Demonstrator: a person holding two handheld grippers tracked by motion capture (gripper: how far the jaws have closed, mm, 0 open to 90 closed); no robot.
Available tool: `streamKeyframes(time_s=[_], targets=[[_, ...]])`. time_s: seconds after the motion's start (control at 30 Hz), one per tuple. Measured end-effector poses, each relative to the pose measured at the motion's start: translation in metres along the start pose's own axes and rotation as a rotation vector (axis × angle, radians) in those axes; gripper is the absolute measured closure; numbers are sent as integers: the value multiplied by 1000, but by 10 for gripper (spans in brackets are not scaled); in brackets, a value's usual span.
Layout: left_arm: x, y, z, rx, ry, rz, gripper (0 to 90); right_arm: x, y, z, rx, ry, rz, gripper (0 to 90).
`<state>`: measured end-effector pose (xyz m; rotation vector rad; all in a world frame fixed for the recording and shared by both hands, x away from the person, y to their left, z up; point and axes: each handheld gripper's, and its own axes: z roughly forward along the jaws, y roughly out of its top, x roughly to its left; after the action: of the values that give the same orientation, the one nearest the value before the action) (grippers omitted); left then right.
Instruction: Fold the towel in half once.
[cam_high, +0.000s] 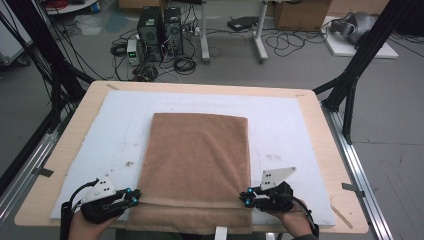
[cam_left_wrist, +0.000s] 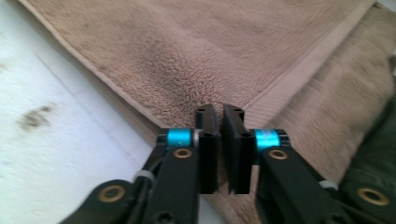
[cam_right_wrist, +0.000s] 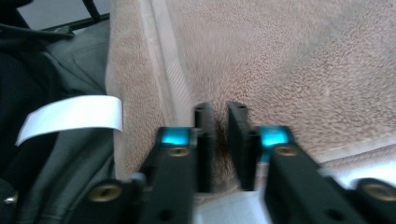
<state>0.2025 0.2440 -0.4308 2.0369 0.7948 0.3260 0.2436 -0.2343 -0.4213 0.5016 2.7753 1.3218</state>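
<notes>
On the white pad of the table, a folded brown towel lay, near edge overhanging; soft, limp, light, best taken at its near corners. Beside that hem, the left hand-held gripper pinched the corner pile. At the towel's other corner, the right hand-held gripper likewise nipped terry.

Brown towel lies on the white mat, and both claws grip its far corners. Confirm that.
Not quite. The brown towel does lie on the white mat, but the left claw and right claw grip its near corners, as the high view shows.
</notes>
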Motion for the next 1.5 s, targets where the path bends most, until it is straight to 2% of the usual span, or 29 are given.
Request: streamKeyframes(time_s=[0.07,0.17,0.27,0.33,0.4,0.43,0.57,0.73,0.83,1.13,1.43,1.5], targets=[[2,0,0,-2,17,-10,615,-1,-3,0,-1,-21,22,697],[4,3,2,-18,-4,5,579,-3,-2,-1,-25,-49,21,639],[6,5,12,4,-32,17,598,-6,1,7,3,-57,-6,615],[8,5,20,26,-45,23,610,-9,1,14,27,-59,-3,605],[8,2,30,60,-44,27,627,-10,0,20,39,-54,-2,612],[8,0,31,54,-38,40,647,-11,-1,24,52,-55,5,643],[9,-3,31,21,-27,14,728,-11,-5,26,45,-61,9,742],[8,-2,31,36,-25,36,805,-10,-3,27,55,-73,-1,808],[8,-1,31,34,-27,25,837,-11,-1,27,60,-61,2,830],[8,0,24,11,-40,3,842,-10,2,20,31,-51,18,837],[6,5,15,-13,-46,-3,843,-4,11,13,41,-68,-15,837],[6,5,12,-12,-48,6,843,-3,12,11,34,-65,-22,837]])
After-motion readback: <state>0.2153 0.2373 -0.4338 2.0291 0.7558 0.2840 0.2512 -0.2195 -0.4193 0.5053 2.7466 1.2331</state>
